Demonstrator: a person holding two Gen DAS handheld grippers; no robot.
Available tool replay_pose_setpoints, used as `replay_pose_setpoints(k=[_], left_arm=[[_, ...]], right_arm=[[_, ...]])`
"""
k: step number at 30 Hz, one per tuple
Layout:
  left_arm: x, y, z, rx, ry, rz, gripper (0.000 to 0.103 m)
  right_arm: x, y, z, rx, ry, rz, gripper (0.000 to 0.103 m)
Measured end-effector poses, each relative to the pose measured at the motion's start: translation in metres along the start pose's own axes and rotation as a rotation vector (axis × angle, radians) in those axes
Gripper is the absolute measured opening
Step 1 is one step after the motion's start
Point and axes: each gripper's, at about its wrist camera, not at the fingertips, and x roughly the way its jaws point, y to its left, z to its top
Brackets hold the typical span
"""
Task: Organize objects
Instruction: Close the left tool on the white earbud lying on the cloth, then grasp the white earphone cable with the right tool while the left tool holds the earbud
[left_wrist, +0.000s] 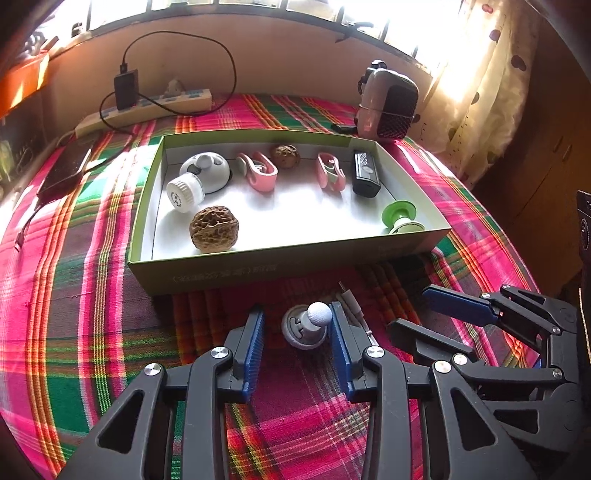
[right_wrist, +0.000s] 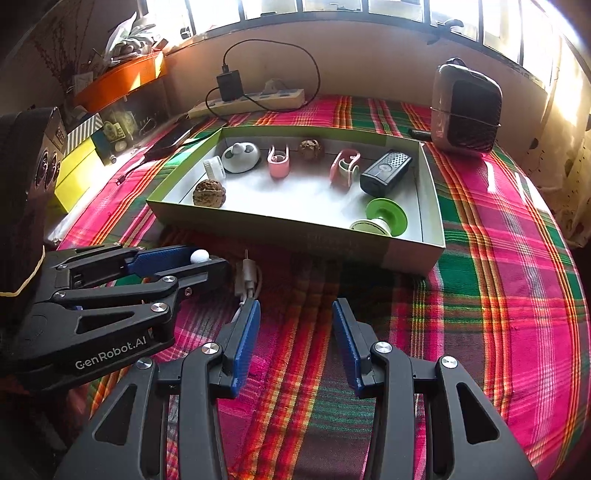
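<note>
A small grey knob with a white ball top (left_wrist: 314, 321) lies on the plaid cloth in front of the box. It sits between the fingers of my left gripper (left_wrist: 297, 325). The right pad touches the ball and the left pad stands clear of the base, so the jaws are open around it. The right wrist view shows the left gripper (right_wrist: 208, 258) with the ball (right_wrist: 199, 255) between its fingers. My right gripper (right_wrist: 295, 321) hangs open over bare cloth with nothing in it. It is also seen in the left wrist view, just right of the left gripper (left_wrist: 408, 308).
A green-edged box (left_wrist: 288, 258) (right_wrist: 295, 229) holds two walnuts, pink clips, a white brush head, a black gadget and a green spool. A white cable plug (left_wrist: 351, 299) (right_wrist: 247, 273) lies beside the knob. A small heater (right_wrist: 465, 110) and a power strip (right_wrist: 251, 101) stand behind.
</note>
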Motion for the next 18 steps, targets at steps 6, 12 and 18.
replay_pose_setpoints(k=[6, 12, 18], left_arm=[[-0.003, 0.003, -0.003, -0.007, -0.002, 0.002, 0.023], [-0.007, 0.012, -0.005, -0.032, -0.012, 0.016, 0.023], [-0.012, 0.025, -0.009, -0.06, -0.021, 0.022, 0.023]], right_arm=[[0.003, 0.005, 0.001, -0.016, 0.008, 0.006, 0.042], [0.004, 0.011, 0.002, -0.03, 0.012, 0.021, 0.042], [0.011, 0.019, 0.006, -0.045, 0.021, 0.05, 0.042]])
